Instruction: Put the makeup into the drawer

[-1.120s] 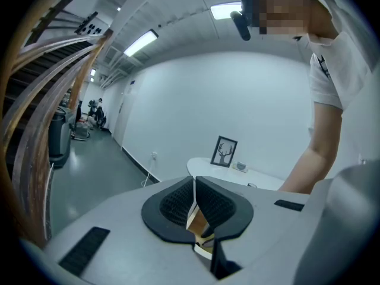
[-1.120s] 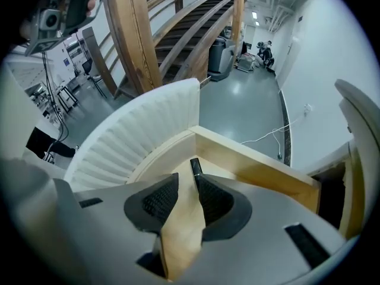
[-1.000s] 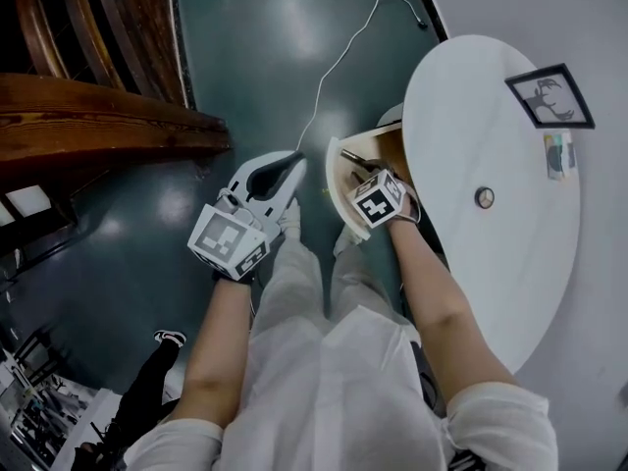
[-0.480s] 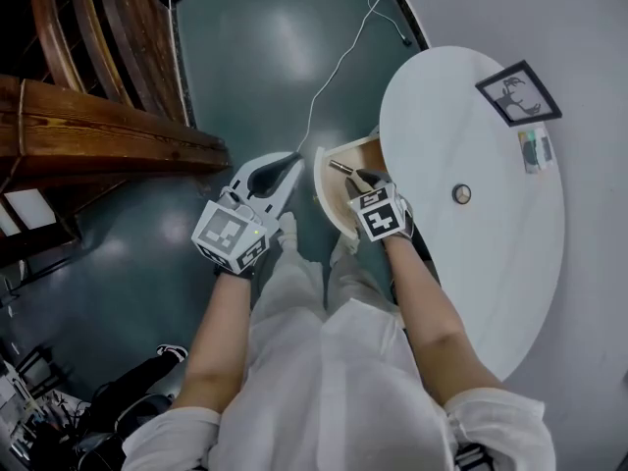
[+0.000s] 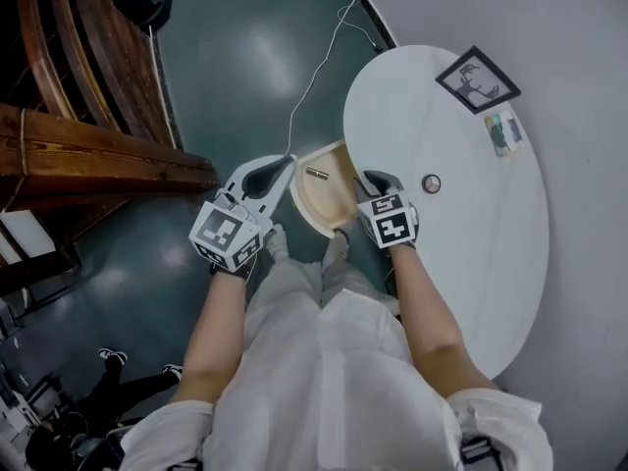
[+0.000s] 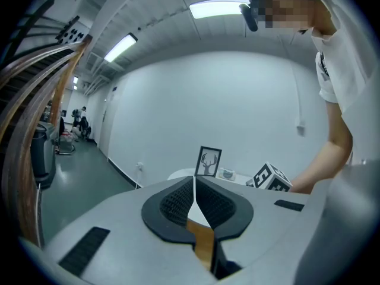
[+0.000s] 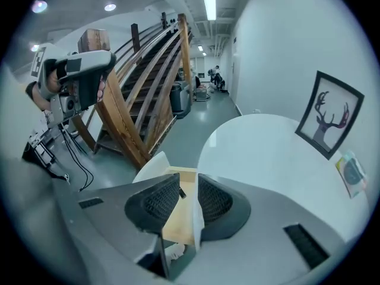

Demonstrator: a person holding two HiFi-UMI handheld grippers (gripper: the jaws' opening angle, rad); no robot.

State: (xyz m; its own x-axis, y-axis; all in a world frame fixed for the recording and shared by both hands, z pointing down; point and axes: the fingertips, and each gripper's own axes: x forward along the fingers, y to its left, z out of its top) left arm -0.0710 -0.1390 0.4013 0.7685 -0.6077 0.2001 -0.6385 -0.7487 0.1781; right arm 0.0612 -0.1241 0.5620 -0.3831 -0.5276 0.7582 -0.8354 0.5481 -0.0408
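Observation:
The white table's [image 5: 471, 253] wooden drawer [image 5: 324, 202] stands pulled out at the table's left edge. A small dark makeup stick [image 5: 316, 174] lies loose on its floor. My right gripper [image 5: 376, 178] hangs above the table edge just right of the drawer, jaws a little apart with nothing between them. In the right gripper view [image 7: 181, 186] the drawer [image 7: 177, 215] and the stick [image 7: 182, 192] show through the gap. My left gripper [image 5: 289, 163] is left of the drawer over the floor, shut and empty; its pads meet in the left gripper view [image 6: 194, 180].
On the table lie a framed deer picture [image 5: 478, 79], a small packet [image 5: 503, 130] and a small round object [image 5: 431, 183]. A wooden staircase [image 5: 98, 155] rises at the left. A white cable [image 5: 314, 77] runs over the green floor. Another person [image 5: 118, 391] stands at bottom left.
My right gripper has risen out of the drawer, leaving the makeup stick lying inside. The left gripper has lifted a little and stayed shut.

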